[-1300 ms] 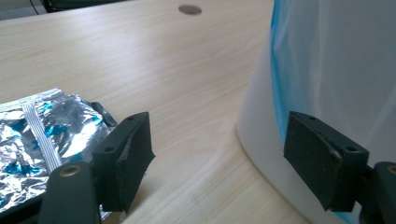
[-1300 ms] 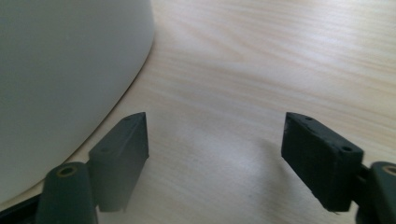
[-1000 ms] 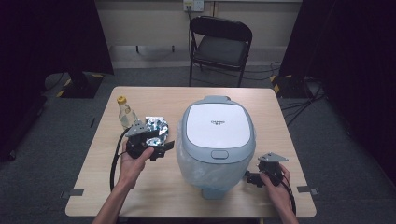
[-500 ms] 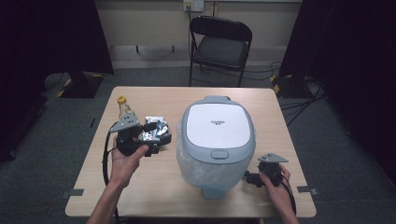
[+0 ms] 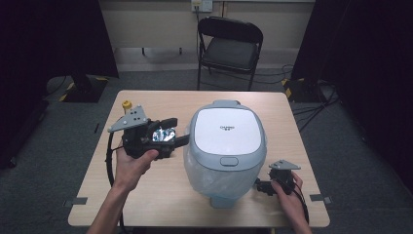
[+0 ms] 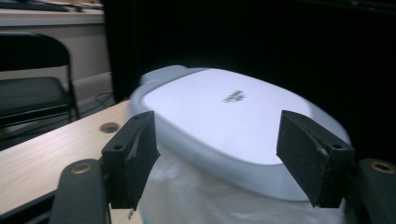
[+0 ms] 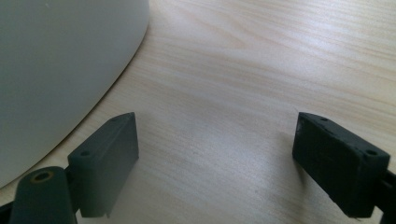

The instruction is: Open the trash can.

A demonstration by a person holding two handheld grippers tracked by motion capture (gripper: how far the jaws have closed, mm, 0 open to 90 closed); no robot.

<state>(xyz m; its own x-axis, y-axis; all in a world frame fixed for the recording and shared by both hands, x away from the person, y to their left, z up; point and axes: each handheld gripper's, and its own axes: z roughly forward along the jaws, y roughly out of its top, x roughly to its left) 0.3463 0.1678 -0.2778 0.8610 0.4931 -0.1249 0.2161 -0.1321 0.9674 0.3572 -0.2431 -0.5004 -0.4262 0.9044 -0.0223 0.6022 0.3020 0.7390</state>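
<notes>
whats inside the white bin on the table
The bin has its lid closed, so the contents are hidden. A clear plastic liner shows bunched out below the lid rim.

A small dark wordmark sits on the white lid (image 5: pixel 228 129) of the bin, near the lid's centre in the high view, a little toward 12 o'clock from the grey push button (image 5: pixel 228 161). Its letters are too small and blurred to read. The left gripper view shows the same mark (image 6: pixel 233 96) on the lid, smeared beyond reading. No other text or numbers are legible.
</notes>
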